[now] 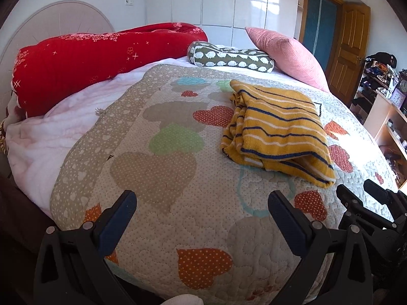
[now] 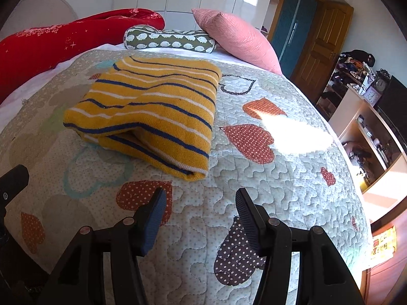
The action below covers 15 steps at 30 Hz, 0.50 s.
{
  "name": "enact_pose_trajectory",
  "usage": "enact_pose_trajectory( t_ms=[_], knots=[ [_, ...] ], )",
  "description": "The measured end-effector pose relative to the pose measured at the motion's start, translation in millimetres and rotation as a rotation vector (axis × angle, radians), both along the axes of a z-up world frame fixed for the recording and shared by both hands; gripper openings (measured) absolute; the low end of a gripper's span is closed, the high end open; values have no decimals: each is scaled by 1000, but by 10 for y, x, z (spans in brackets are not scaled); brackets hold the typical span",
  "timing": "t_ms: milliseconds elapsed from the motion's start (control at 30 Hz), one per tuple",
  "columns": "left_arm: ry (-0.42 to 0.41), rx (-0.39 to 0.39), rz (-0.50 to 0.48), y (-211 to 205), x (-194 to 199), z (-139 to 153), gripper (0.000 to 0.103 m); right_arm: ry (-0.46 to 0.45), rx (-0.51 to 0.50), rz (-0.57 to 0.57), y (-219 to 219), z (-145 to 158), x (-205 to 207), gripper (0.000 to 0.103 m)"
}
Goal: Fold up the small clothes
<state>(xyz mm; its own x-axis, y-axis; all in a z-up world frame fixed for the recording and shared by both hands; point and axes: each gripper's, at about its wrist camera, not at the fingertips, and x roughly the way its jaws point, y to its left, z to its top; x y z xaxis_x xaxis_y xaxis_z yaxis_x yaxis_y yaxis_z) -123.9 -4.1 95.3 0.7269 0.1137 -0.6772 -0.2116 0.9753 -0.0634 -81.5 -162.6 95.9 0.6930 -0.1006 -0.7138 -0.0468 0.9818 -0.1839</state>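
Folded yellow striped sweater [image 2: 150,111] lies on the quilt [image 2: 279,178] just ahead of my right claw [image 2: 199,204], ahead-right of my left claw [image 1: 202,207]; both gape empty. Only the left view shows the sweater's bunched edge.

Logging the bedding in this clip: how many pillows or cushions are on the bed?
2: a pink cushion at the far right of the bed, and a green patterned pillow just left of it. The red blanket may hide others.

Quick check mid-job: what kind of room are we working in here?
Almost certainly a home bedroom: the folded striped garment lies on a quilted bed cover, with a pink pillow at the head and glossy wardrobe doors behind.
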Motion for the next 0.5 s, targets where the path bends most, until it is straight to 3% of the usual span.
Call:
enact_pose_trajectory(
  t_ms=[100, 167, 233, 333, 400, 500],
  knots=[
    [-68, 11, -2, -27, -76, 171, 103, -126, 83, 13, -91, 261, -145, 64],
    [-104, 19, -9, -51, -123, 277, 103, -239, 89, 13, -101, 452, -271, 77],
    [-133, 34, -12, -88, -163, 365, 103, -366, 75, 13, -89, 612, -403, 98],
    [-141, 40, -22, -135, -184, 421, 103, -533, 55, -6, -46, 702, -545, 103],
    [-125, 43, -30, -157, -172, 392, 103, -536, 40, 12, -6, 661, -522, 103],
    [-79, 46, -36, -163, -148, 276, 103, -375, 62, 50, 4, 542, -358, 103]
  ],
)
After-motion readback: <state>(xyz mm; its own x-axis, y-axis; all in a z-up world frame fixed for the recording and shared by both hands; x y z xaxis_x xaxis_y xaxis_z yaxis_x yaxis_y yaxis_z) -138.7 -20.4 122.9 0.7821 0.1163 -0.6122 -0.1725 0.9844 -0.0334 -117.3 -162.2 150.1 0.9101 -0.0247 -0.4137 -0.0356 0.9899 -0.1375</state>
